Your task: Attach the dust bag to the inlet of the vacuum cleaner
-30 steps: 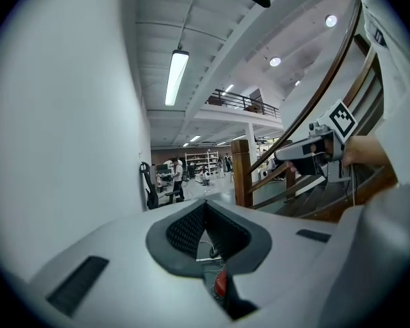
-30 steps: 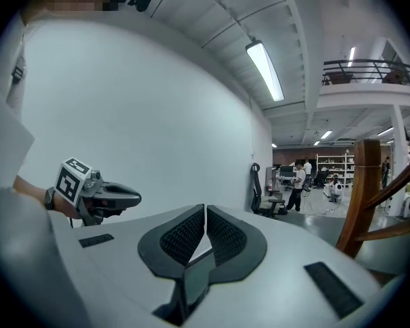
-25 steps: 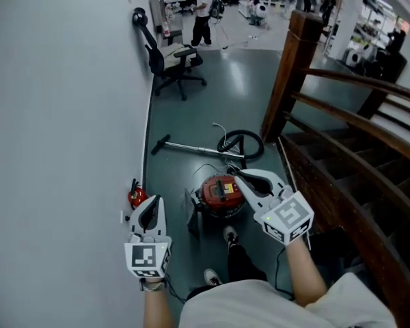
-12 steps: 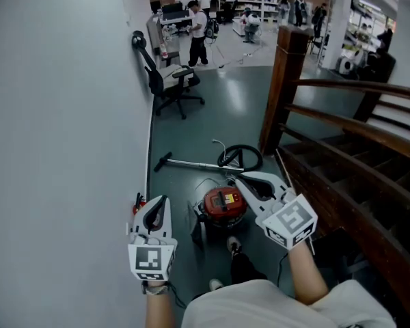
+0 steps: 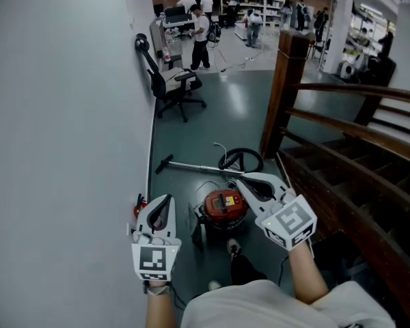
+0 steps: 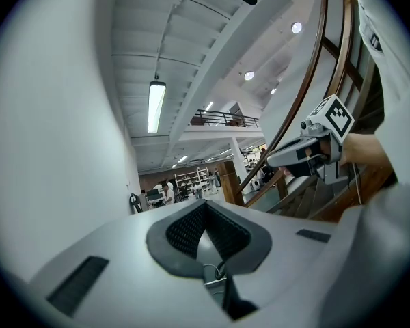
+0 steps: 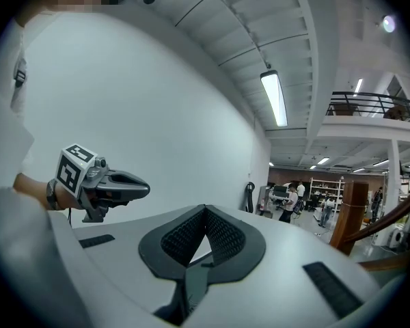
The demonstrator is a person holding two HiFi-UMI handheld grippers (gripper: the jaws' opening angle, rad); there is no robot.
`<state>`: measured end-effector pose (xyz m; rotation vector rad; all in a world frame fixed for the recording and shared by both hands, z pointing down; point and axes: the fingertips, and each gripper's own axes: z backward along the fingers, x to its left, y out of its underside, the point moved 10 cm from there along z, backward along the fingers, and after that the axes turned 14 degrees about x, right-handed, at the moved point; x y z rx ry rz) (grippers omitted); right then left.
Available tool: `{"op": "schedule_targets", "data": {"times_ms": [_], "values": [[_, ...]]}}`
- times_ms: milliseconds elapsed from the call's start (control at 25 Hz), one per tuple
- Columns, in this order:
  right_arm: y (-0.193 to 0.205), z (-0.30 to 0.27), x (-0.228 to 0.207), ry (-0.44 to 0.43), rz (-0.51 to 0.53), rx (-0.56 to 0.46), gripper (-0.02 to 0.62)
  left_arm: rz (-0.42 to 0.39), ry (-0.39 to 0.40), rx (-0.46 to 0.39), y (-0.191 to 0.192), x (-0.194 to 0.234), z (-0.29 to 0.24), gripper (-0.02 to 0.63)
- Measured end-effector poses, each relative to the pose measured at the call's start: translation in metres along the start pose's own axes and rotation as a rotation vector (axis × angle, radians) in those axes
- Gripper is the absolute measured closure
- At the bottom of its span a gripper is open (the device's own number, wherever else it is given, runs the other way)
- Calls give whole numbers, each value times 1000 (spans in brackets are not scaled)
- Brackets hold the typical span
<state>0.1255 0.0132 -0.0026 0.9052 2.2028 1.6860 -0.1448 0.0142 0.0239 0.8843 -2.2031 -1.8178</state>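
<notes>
Both claws are pressed together on nothing: the left gripper [image 5: 165,199] and right gripper [image 5: 239,177], smooth pale plastic shells, meet at the tips of black, finely ribbed pads [image 6: 184,231] that form a V. Between them, down on the glossy dark-green floor [image 5: 191,125], sits the vacuum [image 5: 222,205], a round red canister with a coiled black hose [image 5: 240,160] and a thin metal wand [image 5: 191,165]. Its inlet is too small to make out.

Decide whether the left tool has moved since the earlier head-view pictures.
Yes. Judged against the red vacuum cleaner, the left tool has risen slightly; its tip now sits nearer the cleaner's top.
</notes>
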Motion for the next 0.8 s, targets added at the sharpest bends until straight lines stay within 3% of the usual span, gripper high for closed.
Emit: {"op": "schedule_targets", "data": {"times_ms": [800], "values": [[0,-11,7,5,16,12,568,-20,1,9,5,10,2,606]]}}
